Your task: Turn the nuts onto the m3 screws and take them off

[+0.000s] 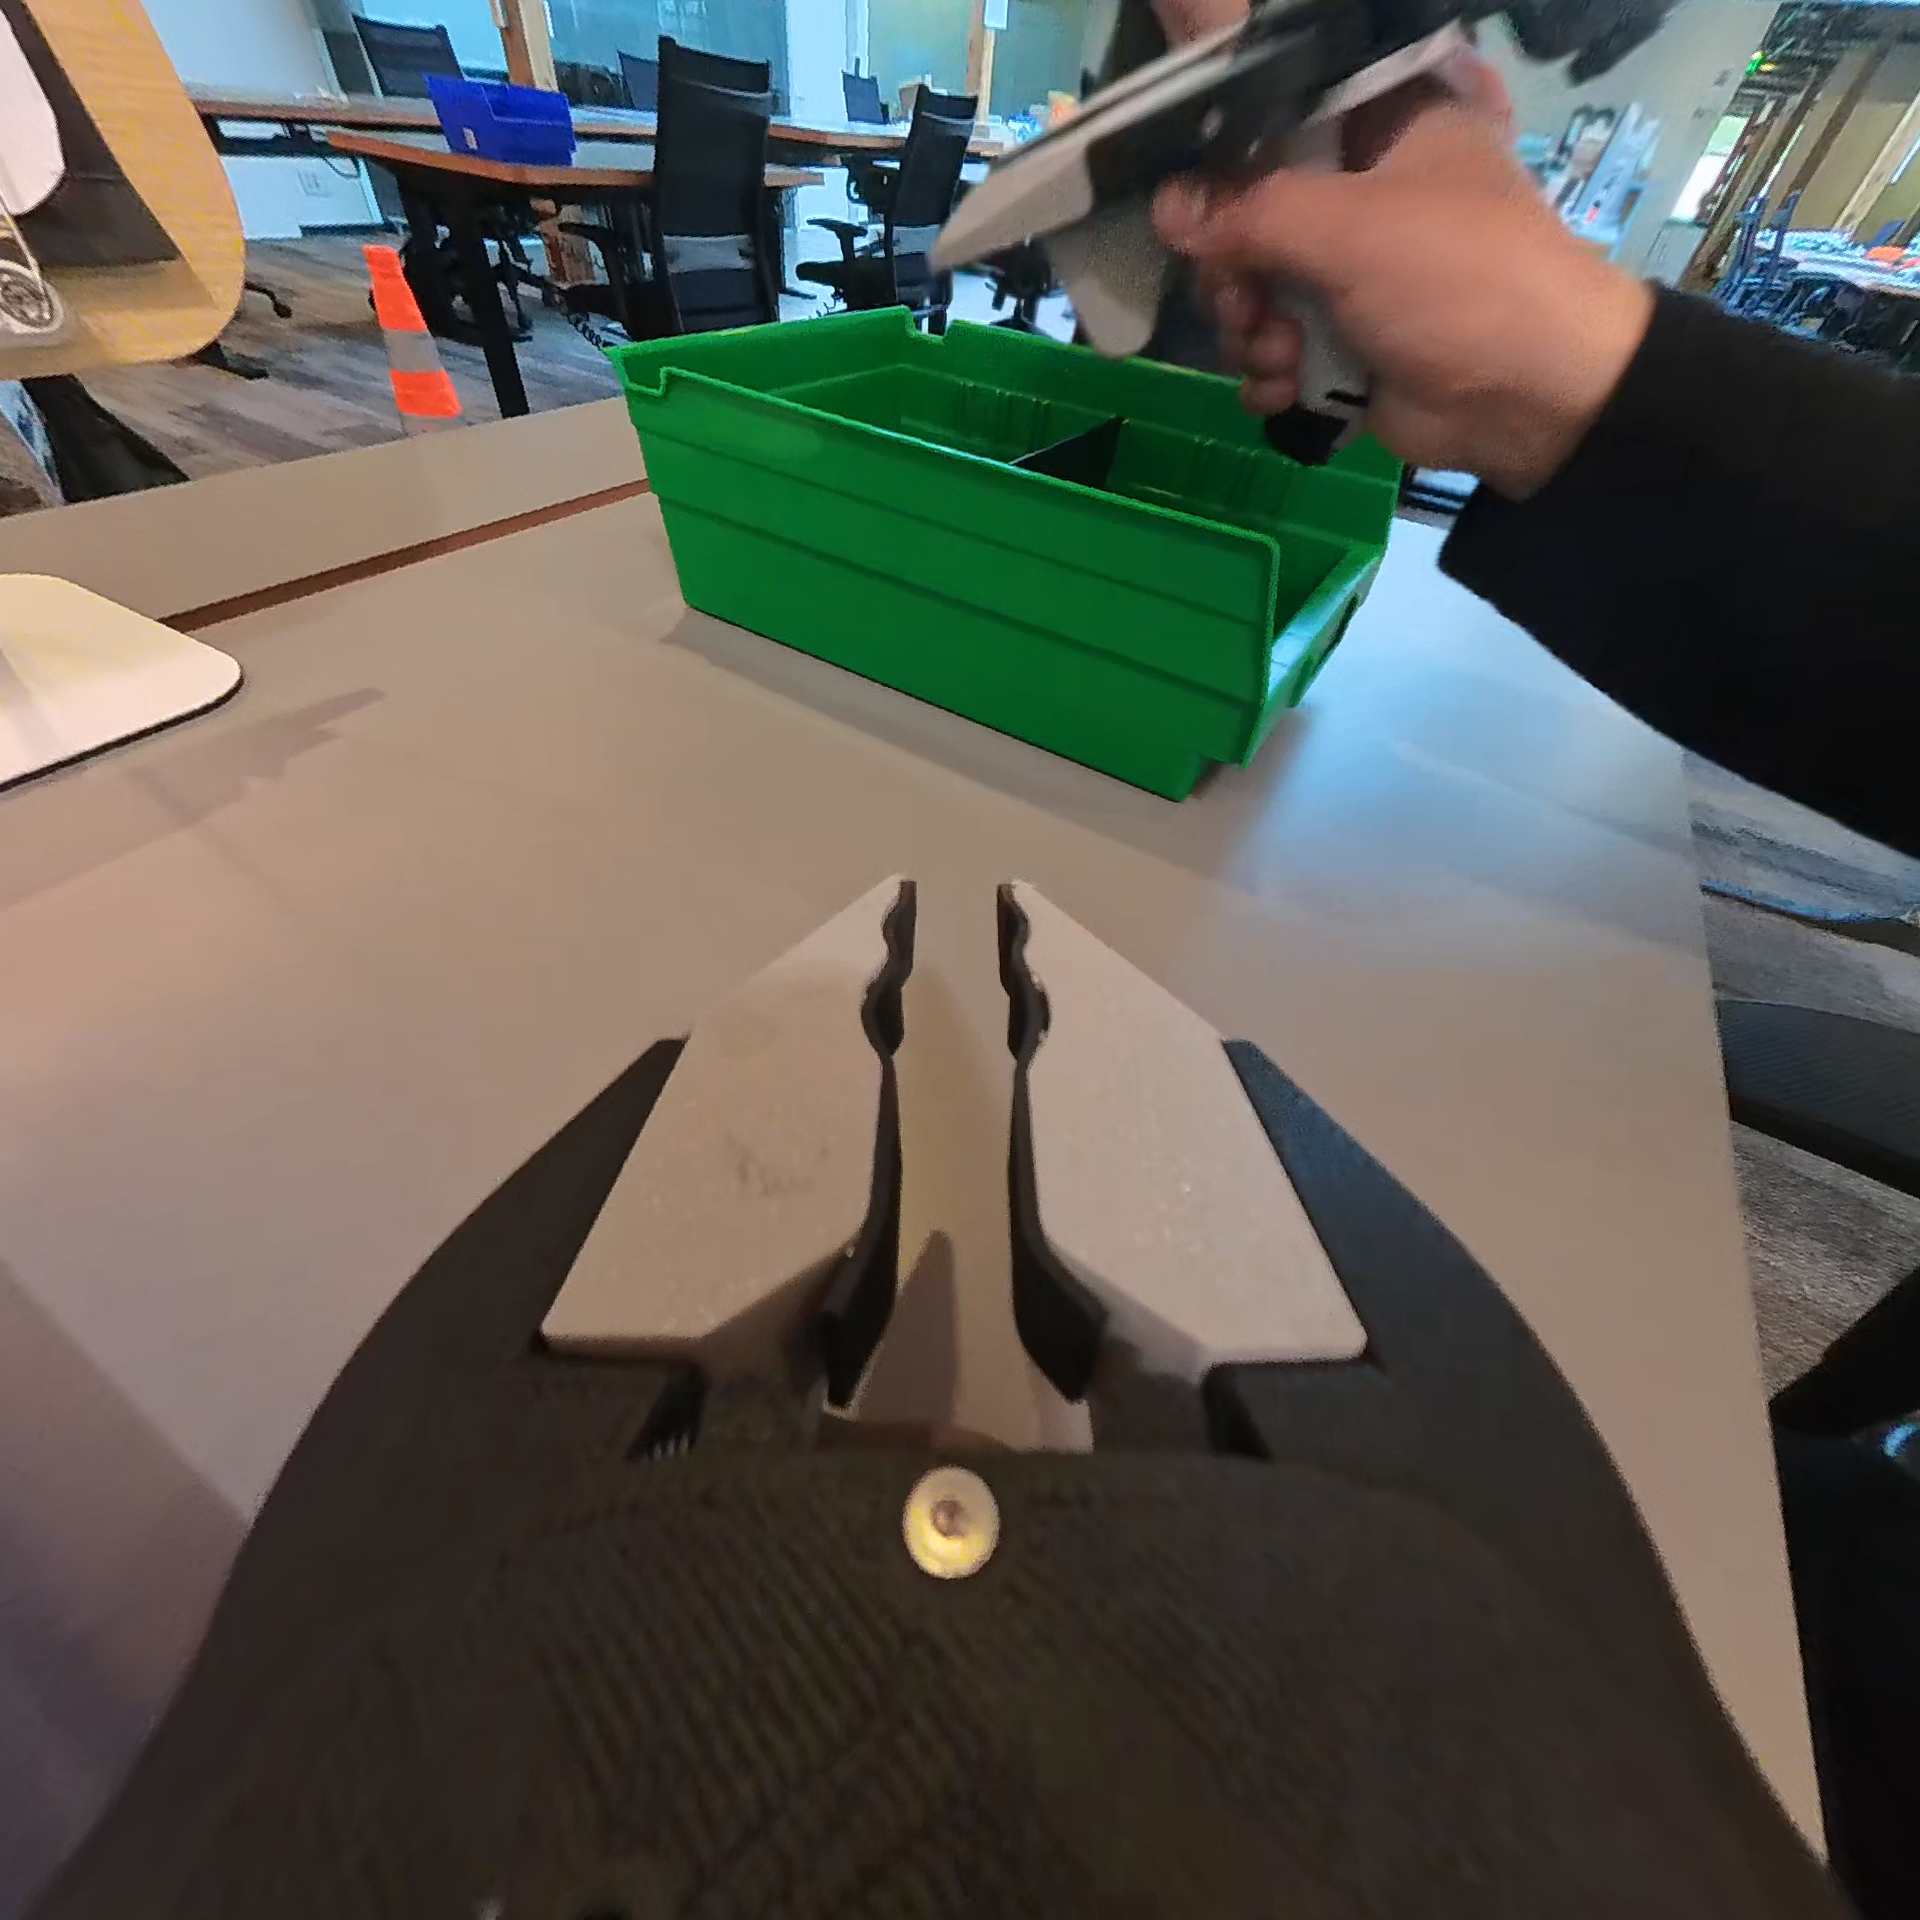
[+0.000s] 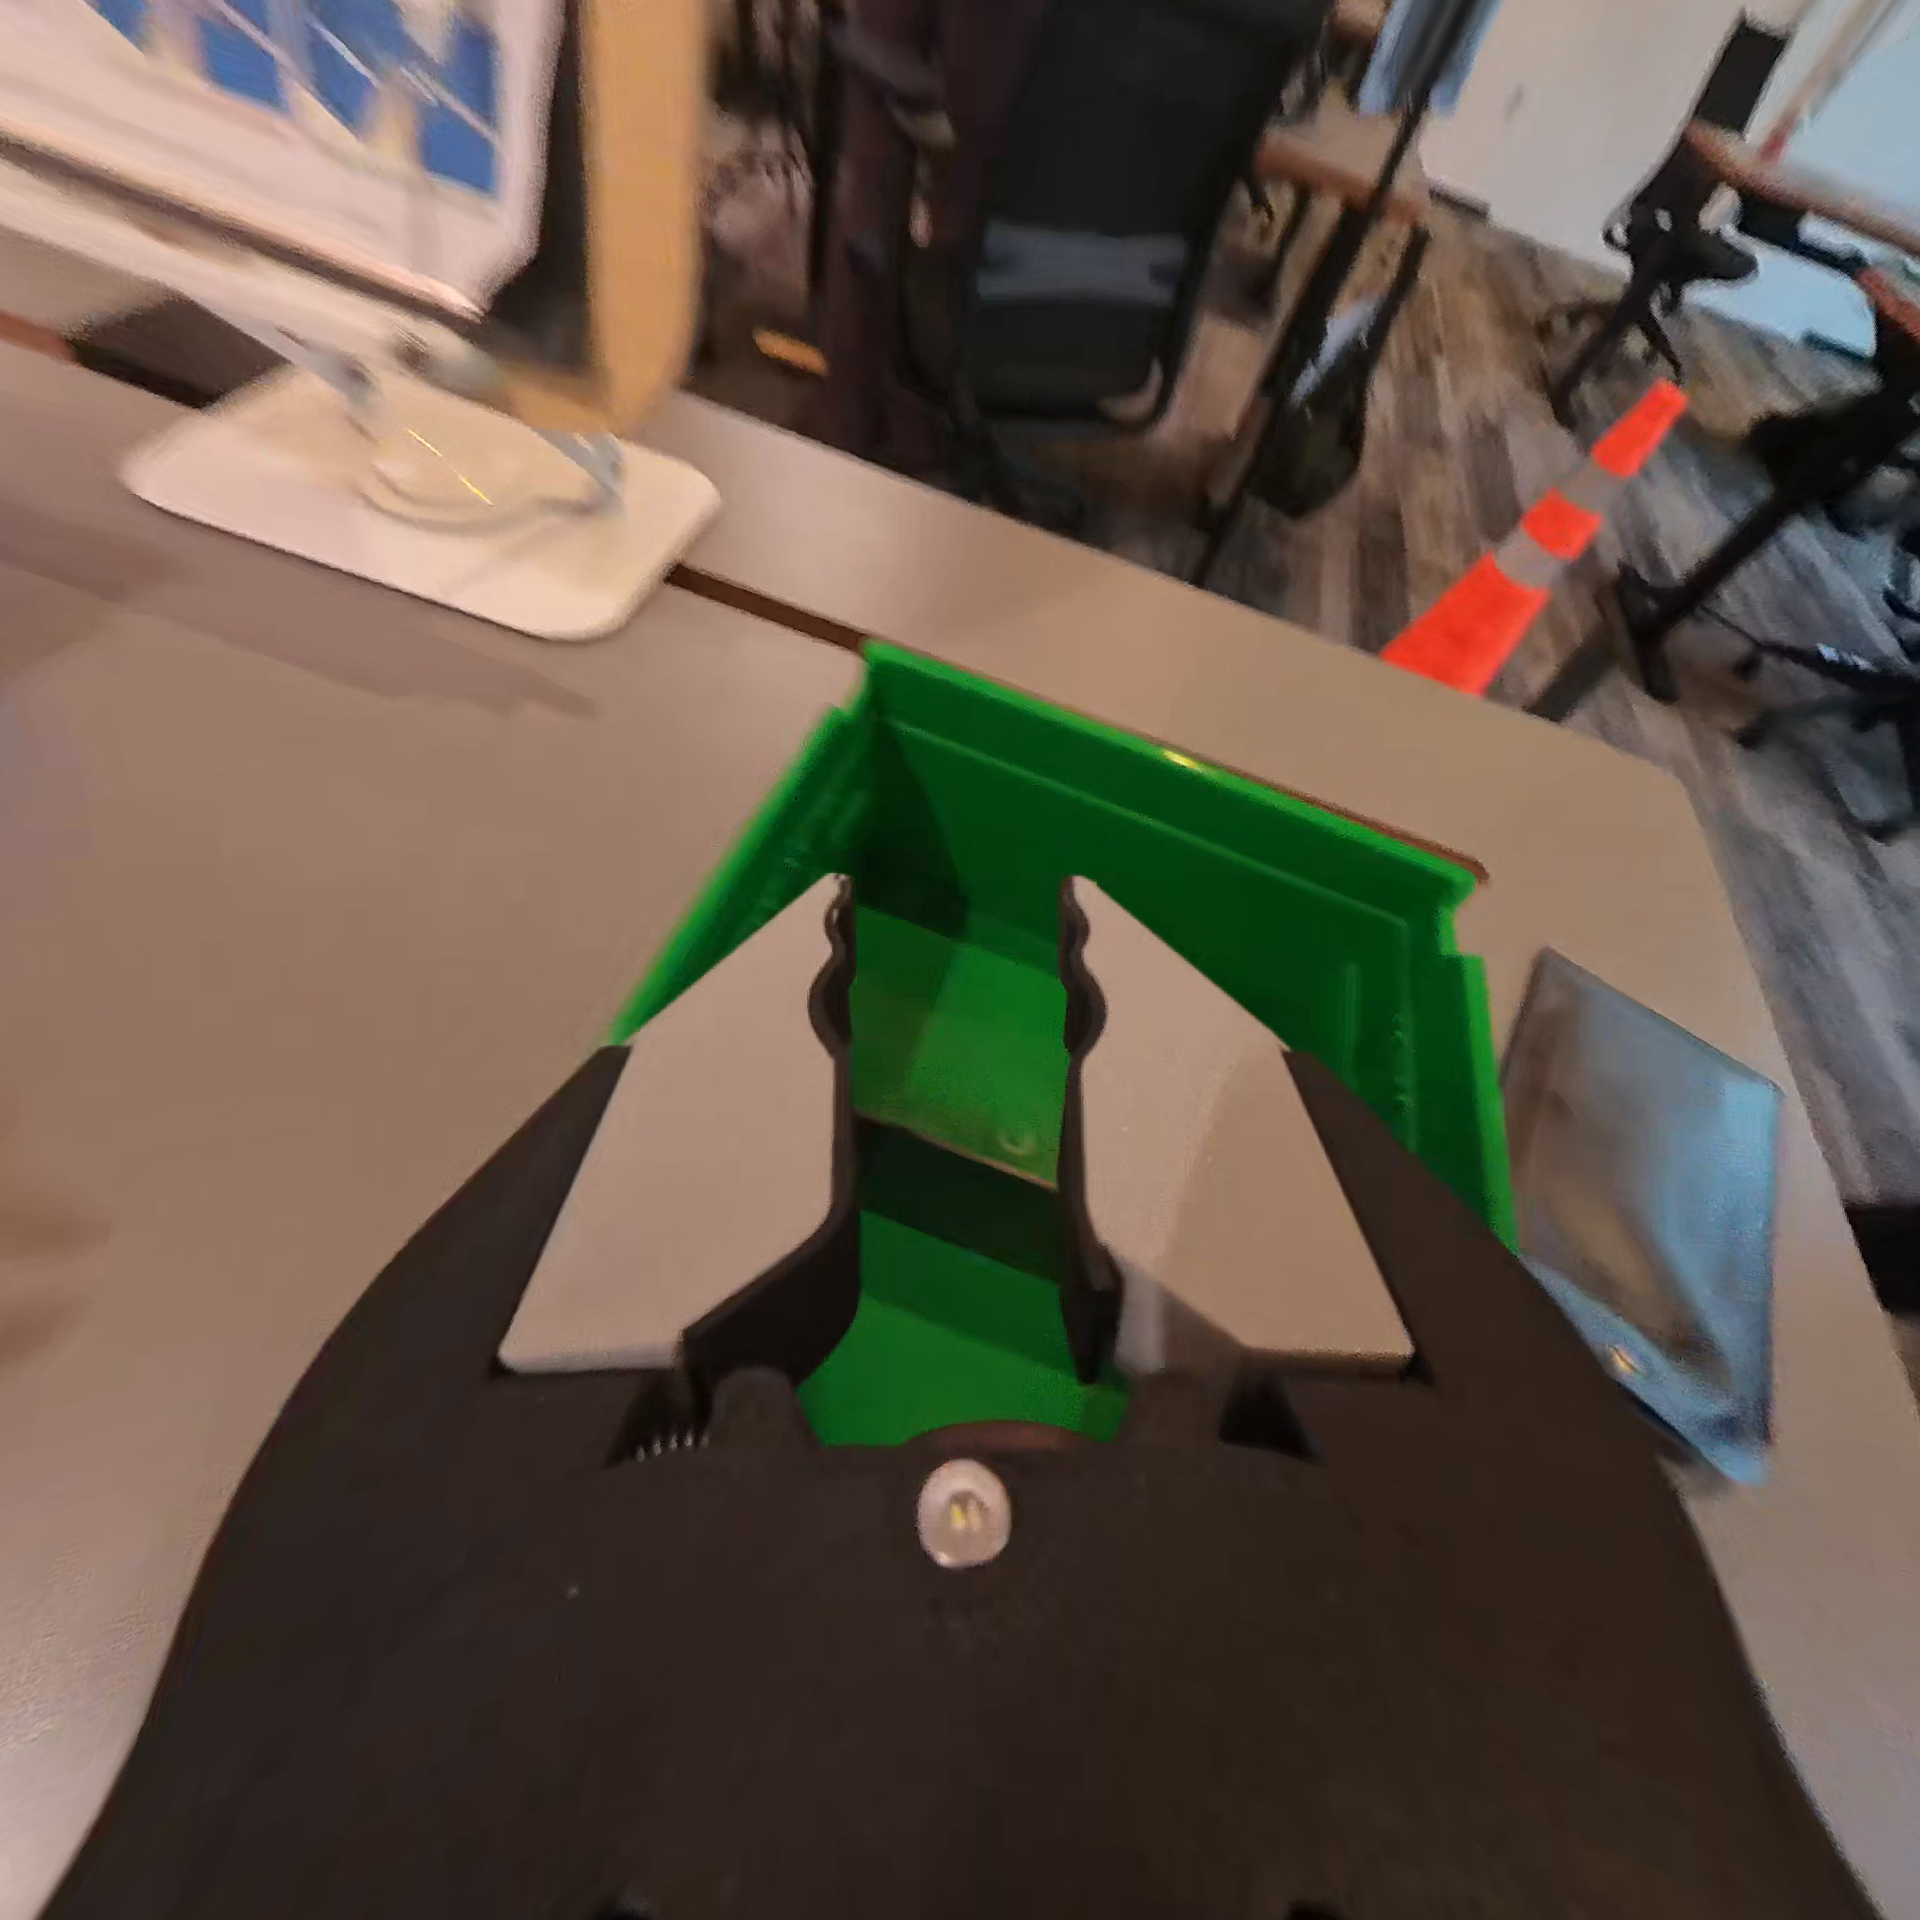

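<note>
A green plastic bin (image 1: 966, 582) with a black divider (image 1: 1081, 452) stands on the grey table. My left gripper (image 1: 956, 899) hovers low over the bare table in front of the bin, its jaws a little apart and empty. A hand holds my right gripper (image 1: 1039, 197) above the bin's far right side. In the right wrist view the right gripper (image 2: 958, 899) is open and empty, pointing down into the bin (image 2: 1195, 831) above the divider (image 2: 956, 1195). A clear glossy piece (image 2: 966, 1049) lies on the bin floor. I cannot make out any screws or nuts.
A shiny blue-grey bag (image 2: 1642, 1195) lies on the table right of the bin. A white monitor stand (image 2: 436, 520) sits at the left, also in the left wrist view (image 1: 94, 675). An orange cone (image 1: 410, 343) and office chairs stand beyond the table edge. Left tips to right tips: about 30 cm.
</note>
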`<control>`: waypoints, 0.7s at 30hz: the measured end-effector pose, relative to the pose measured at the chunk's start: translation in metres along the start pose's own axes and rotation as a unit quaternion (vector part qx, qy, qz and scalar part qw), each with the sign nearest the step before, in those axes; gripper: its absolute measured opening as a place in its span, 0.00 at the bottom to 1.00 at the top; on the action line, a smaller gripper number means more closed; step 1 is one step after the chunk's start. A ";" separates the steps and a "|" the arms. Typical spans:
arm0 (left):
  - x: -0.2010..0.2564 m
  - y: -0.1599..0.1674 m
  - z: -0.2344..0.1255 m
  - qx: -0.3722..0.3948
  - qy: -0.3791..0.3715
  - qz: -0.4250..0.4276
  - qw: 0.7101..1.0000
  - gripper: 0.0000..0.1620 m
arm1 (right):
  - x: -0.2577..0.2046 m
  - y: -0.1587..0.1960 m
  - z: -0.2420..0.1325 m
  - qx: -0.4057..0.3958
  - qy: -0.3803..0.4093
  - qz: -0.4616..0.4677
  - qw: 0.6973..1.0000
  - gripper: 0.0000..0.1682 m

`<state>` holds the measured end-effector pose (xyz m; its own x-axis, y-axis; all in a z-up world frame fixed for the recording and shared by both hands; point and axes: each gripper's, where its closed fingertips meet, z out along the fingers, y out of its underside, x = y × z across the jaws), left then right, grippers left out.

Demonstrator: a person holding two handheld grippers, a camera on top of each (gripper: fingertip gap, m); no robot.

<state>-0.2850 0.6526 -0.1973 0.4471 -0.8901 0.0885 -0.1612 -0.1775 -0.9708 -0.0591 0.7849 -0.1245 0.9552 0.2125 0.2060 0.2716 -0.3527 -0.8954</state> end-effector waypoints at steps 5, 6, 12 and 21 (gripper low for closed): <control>0.002 0.002 0.001 -0.006 -0.004 0.011 1.000 0.08 | -0.091 -0.060 -0.076 0.167 -0.113 -0.008 0.979 0.23; 0.001 0.002 0.001 -0.006 -0.004 0.012 1.000 0.08 | -0.119 -0.066 -0.090 0.192 -0.157 -0.002 0.969 0.23; -0.004 0.000 0.000 0.000 -0.013 0.006 1.000 0.08 | -0.244 -0.007 -0.072 0.137 -0.284 -0.030 0.948 0.22; -0.002 -0.005 -0.003 0.021 -0.019 -0.006 1.000 0.09 | -0.243 0.014 -0.054 0.189 -0.233 -0.049 0.953 0.18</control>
<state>-0.2881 0.6537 -0.1920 0.4826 -0.8709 0.0927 -0.1195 -0.1703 -0.9781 -0.2809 0.6795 -0.1659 0.7482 0.6394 0.1771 0.2110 0.0239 -0.9772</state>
